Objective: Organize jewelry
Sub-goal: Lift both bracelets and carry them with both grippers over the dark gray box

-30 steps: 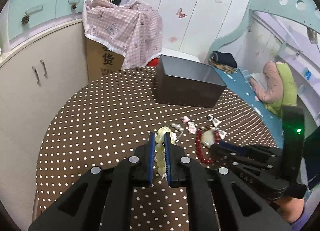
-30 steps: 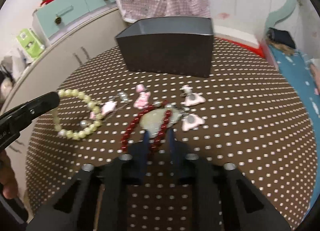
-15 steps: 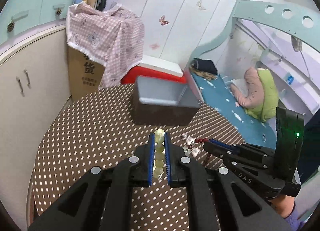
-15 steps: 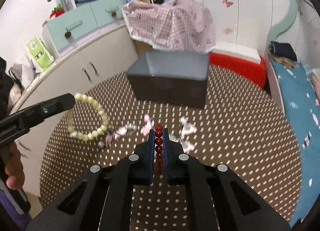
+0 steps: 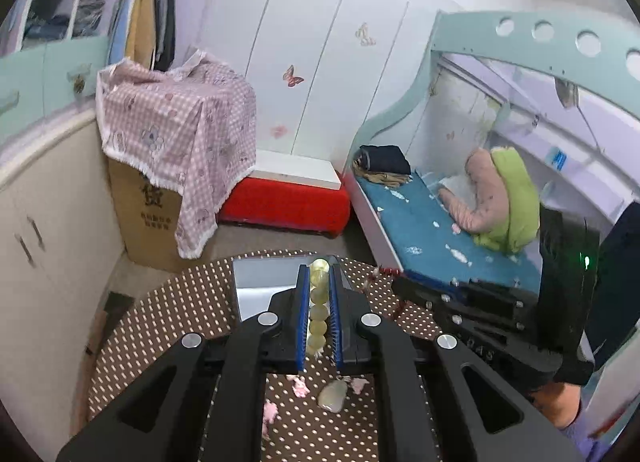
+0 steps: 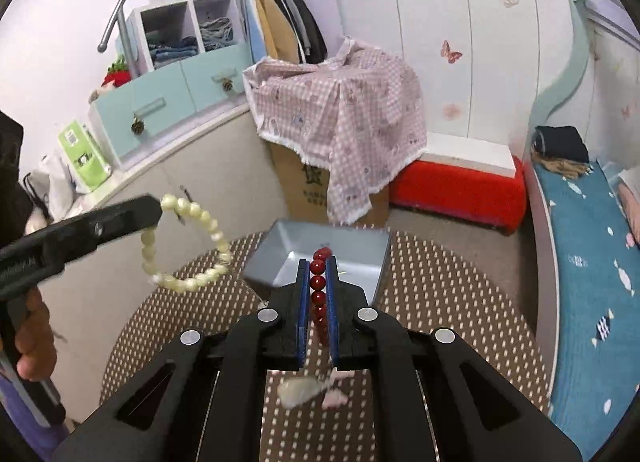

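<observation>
My left gripper is shut on a pale green bead bracelet, lifted above the dotted table. In the right wrist view that bracelet hangs as a loop from the left gripper's tip, left of the box. My right gripper is shut on a red bead bracelet, also raised. An open grey box stands on the table just beyond both grippers. Below on the table lie a pale jade pendant and small pink charms.
The round table has a brown cloth with white dots. Beyond it are a cardboard box under a pink checked cloth, a red bench, cream cabinets to the left and a blue bed to the right.
Both grippers rose from the table, each with its bracelet. The right gripper shut on the red bracelet and lifted it off the pendant. The grey box now sits below and closer.
</observation>
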`<state>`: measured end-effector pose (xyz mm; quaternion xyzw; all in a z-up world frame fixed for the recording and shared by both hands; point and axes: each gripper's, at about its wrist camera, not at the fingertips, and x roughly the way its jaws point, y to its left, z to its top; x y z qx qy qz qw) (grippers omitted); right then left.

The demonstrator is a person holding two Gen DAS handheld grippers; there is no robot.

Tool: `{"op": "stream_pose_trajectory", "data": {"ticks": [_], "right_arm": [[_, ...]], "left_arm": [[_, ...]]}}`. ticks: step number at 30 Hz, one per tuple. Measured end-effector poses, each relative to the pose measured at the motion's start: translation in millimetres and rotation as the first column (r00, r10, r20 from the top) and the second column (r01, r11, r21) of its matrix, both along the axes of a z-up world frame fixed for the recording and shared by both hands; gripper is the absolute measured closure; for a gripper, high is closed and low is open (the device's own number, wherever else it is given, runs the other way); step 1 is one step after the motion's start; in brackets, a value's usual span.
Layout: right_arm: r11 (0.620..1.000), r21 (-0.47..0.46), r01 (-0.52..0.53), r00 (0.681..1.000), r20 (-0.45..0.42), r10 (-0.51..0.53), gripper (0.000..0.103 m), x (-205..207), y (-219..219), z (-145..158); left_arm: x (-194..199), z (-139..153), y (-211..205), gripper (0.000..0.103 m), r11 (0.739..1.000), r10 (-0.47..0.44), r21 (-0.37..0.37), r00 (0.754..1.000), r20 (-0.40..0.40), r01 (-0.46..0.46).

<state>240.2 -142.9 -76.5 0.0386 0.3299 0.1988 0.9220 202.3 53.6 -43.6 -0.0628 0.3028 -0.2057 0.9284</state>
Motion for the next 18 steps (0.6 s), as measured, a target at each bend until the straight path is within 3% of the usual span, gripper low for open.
{"op": "stream_pose_trajectory", "data": {"ticks": [5, 9, 11, 14, 15, 17, 18], "right_arm": [[1.000, 0.008, -0.011, 1.000, 0.012, 0.010, 0.095, 6, 0, 6], [1.000, 0.006, -0.027, 1.000, 0.005, 0.027, 0.095, -2, 2, -3], [1.000, 0.006, -0.031, 1.000, -0.003, 0.031, 0.095, -5, 1, -7], [0.999, 0.009, -0.036, 0.999, -0.017, 0.036, 0.095, -10, 2, -14], [0.999, 0.010, -0.038, 0.999, -0.019, 0.038, 0.095, -12, 4, -16], [0.999, 0.008, -0.043, 0.999, -0.022, 0.043, 0.095, -14, 5, -18], [0.999, 0.007, -0.045, 0.999, -0.022, 0.045, 0.095, -16, 5, -19]], "left_arm": [[-3, -8, -1, 0.095, 0.999, -0.033, -0.003, 0.999, -0.016, 0.033], [-16, -34, 7, 0.095, 0.997, -0.068, -0.052, 0.994, -0.090, 0.064], [-22, -49, 12, 0.095, 0.998, -0.061, -0.032, 0.992, -0.110, 0.058], [-18, -97, 17, 0.095, 0.998, 0.009, 0.068, 0.969, -0.245, 0.007], [-15, -115, 17, 0.095, 0.989, 0.057, 0.148, 0.959, -0.278, -0.016], [-13, -136, 20, 0.095, 0.942, 0.187, 0.322, 0.944, -0.272, -0.093], [-14, -136, 24, 0.095, 0.944, 0.192, 0.314, 0.945, -0.265, -0.104]]}}
